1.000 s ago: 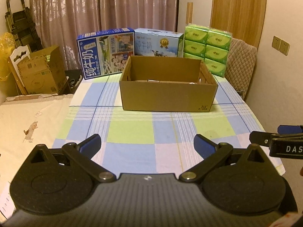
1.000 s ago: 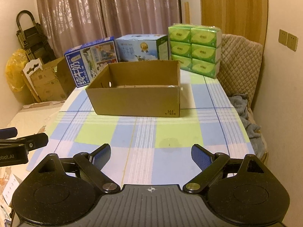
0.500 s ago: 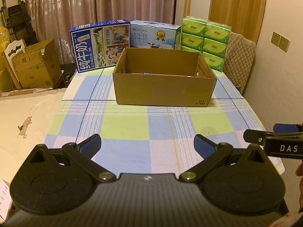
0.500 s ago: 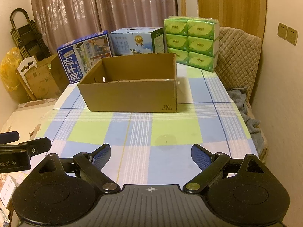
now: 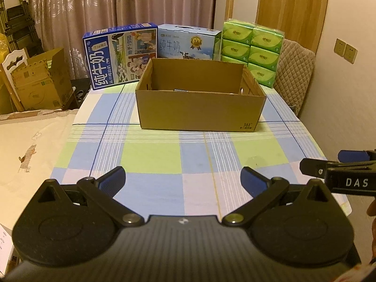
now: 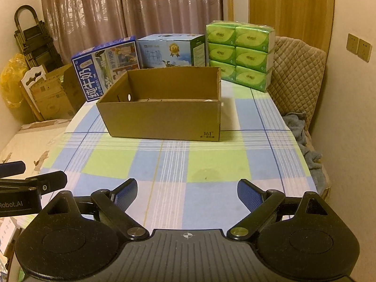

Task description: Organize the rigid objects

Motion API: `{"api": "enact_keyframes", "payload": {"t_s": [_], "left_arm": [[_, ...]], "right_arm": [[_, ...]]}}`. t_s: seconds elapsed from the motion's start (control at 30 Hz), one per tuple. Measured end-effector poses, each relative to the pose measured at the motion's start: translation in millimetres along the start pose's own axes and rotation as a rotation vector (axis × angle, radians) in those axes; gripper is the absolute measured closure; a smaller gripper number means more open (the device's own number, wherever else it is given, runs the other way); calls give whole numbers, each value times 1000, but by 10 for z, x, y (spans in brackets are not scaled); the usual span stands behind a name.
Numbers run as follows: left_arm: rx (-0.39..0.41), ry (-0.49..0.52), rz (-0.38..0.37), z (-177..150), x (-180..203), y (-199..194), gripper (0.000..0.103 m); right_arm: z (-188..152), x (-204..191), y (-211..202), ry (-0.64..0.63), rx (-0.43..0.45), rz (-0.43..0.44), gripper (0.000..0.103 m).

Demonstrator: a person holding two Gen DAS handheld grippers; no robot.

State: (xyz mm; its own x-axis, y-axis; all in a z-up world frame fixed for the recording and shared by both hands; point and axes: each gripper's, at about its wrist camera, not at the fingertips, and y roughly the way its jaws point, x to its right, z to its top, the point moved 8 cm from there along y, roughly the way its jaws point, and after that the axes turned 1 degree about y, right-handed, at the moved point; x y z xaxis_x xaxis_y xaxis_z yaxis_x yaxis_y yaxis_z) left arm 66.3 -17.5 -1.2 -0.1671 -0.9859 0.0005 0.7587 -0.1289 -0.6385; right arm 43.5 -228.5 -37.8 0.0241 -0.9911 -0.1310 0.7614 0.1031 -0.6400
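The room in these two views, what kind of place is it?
Probably a home dining or living room: a table with a checked tablecloth, long curtains behind it, and household stock such as milk cartons and green tissue packs beside an open cardboard box.

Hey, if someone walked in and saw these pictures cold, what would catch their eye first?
Probably the open cardboard box sitting mid-table on the blue-and-green checked tablecloth. Behind it, along the far edge, stand two milk cartons and a bright green stack of tissue packs. Up close, the left claw and right claw both gape open, empty.
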Motion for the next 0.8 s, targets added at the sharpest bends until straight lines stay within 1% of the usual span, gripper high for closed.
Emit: {"api": "enact_keyframes", "payload": {"t_s": [0.8], "left_arm": [[2,13,-13,3,67,47,1]], "right_arm": [[4,6,10,-1,1,0,14]]}}
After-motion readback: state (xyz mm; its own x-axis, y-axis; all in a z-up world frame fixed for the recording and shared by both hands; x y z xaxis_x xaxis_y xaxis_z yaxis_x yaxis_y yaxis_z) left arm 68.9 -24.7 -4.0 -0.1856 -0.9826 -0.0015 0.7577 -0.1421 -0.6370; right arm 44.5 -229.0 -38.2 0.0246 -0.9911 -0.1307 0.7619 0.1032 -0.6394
